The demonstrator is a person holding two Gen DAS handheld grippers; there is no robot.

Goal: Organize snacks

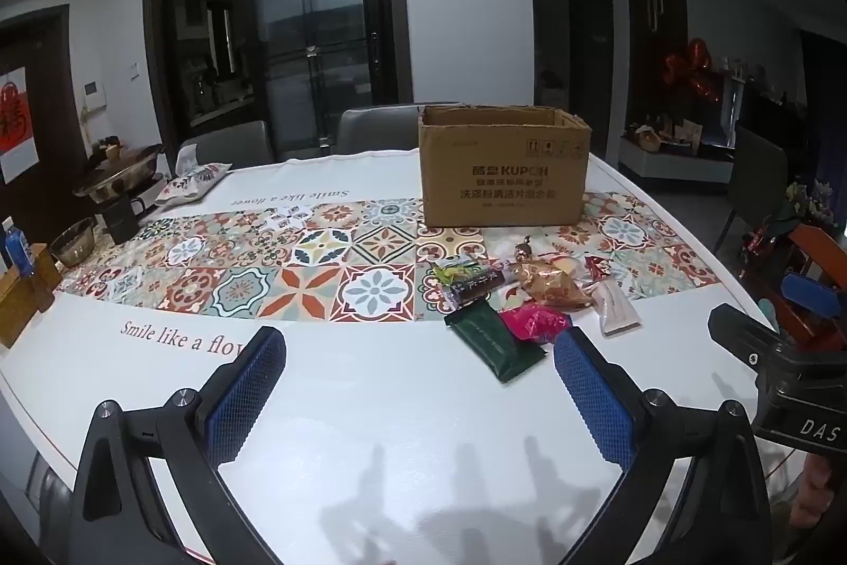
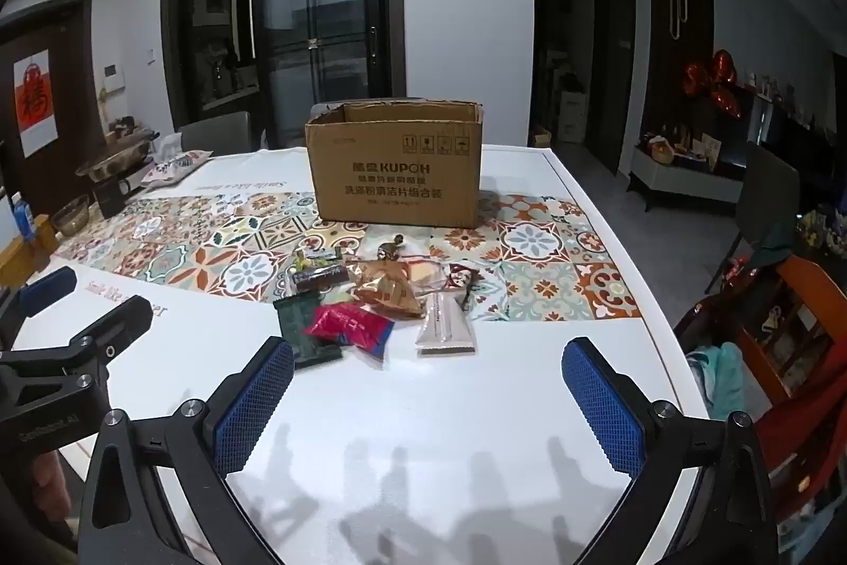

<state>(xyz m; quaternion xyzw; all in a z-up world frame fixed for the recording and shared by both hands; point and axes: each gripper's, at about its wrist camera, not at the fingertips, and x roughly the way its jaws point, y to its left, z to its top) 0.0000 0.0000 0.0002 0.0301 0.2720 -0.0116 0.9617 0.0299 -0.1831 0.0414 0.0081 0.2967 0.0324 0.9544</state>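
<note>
1. Closest in, the left gripper [image 1: 418, 353] hangs over bare white tabletop, its blue-padded fingers [image 1: 246, 385] spread wide with nothing between them.
2. Same story on the other side: the right gripper [image 2: 427, 366] sits above the table [image 2: 423, 432], blue pads far apart, holding nothing. Each gripper peeks into the other's view at the frame edge.
3. Just beyond the fingertips, here's the snack pile, bunched together where the white cloth meets the tiled pattern strip.
4. Nearest of the pile: a dark green packet [image 1: 495, 342] lying flat, and a pink-red packet [image 2: 352, 326] touching it on its right.
5. Beside those, a pale long sachet [image 2: 447, 326] lies lengthwise, pointing away from the grippers.
6. Behind them, a golden-brown crinkly bag [image 2: 389, 289] sits in the middle of the heap, with a dark bar-shaped snack [image 2: 317, 279] to its left and a green-yellow packet [image 1: 455, 271] just past that. Smaller wrappers at the back are too jumbled to tell apart, possibly candies.
7. Farther on, the cardboard box [image 2: 397, 173] stands upright on the patterned strip, flaps open at the top, a short gap from the pile.
8. Far left edge of the table: a metal pot [image 1: 119, 178], a glass bowl [image 1: 74, 242] and a blue bottle [image 1: 16, 247].
9. Beyond the table, grey chair backs [image 1: 370, 128] in front of dark glass doors.
</note>
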